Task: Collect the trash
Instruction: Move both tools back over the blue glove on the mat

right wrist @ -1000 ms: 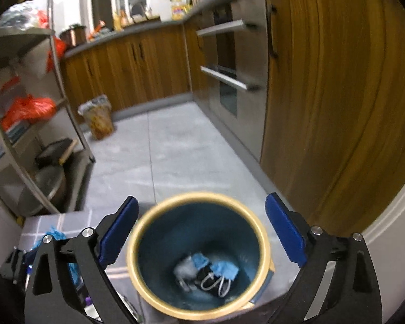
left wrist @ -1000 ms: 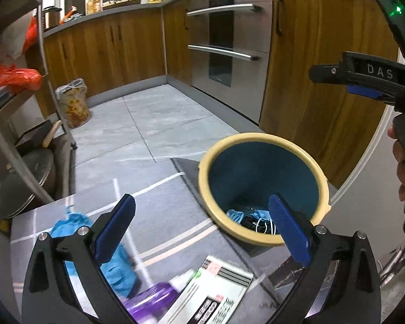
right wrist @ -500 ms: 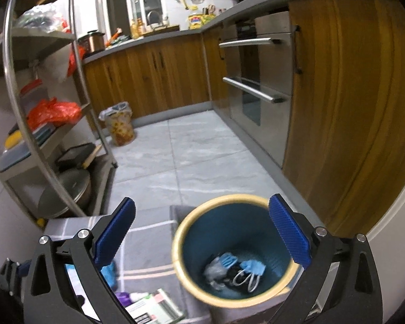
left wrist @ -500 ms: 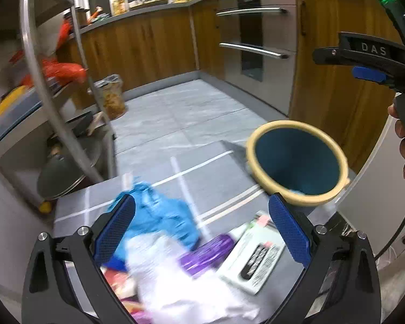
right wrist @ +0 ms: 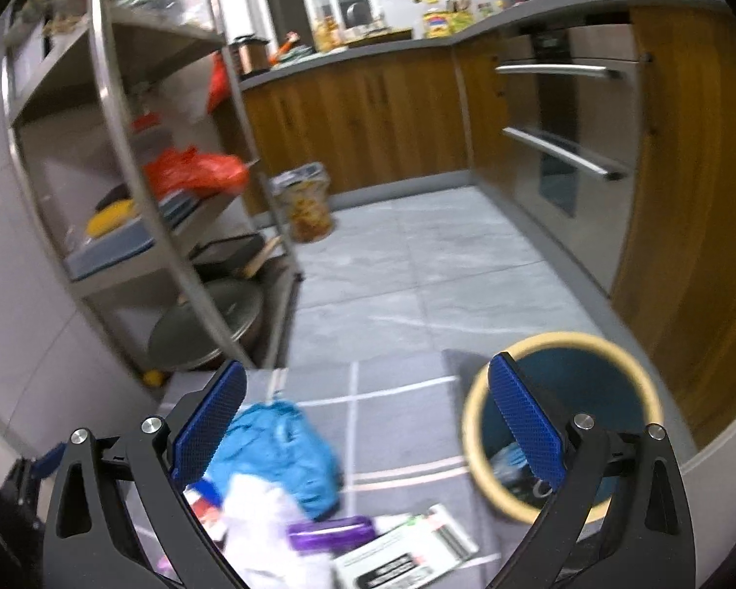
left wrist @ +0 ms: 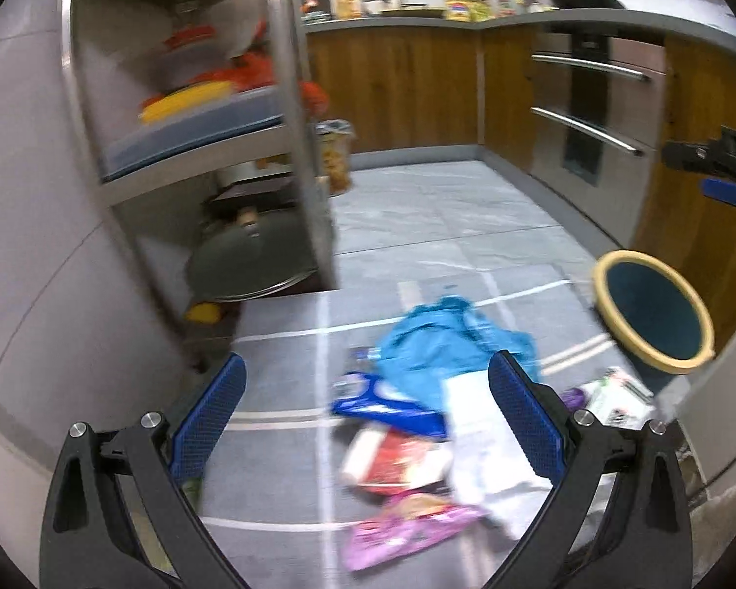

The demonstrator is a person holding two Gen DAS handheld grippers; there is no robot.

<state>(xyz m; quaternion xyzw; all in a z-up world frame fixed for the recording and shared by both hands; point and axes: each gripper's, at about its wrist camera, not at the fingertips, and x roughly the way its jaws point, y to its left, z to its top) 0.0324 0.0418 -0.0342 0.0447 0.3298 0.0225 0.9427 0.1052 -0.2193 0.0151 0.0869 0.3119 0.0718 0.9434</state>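
A pile of trash lies on the grey checked mat (left wrist: 279, 358): a crumpled blue bag (left wrist: 441, 343), a white bag (left wrist: 481, 441), a red packet (left wrist: 397, 456), a pink wrapper (left wrist: 407, 525) and a white box (left wrist: 613, 397). My left gripper (left wrist: 368, 417) hangs open above the pile, holding nothing. The blue bin with a yellow rim (left wrist: 652, 314) stands at the mat's right end. In the right wrist view my right gripper (right wrist: 368, 422) is open and empty over the blue bag (right wrist: 279, 446), with the bin (right wrist: 564, 422) behind its right finger. Masks lie inside the bin.
A steel shelf rack (right wrist: 171, 226) with pans and a red bag stands on the left. Wooden cabinets (right wrist: 368, 118) and an oven (right wrist: 564, 147) line the back and right. A lined waste basket (right wrist: 309, 206) sits on the tiled floor.
Both grippers swung left, away from the bin and toward the trash pile. The left view now shows the whole pile; the bin has slid to the right edge.
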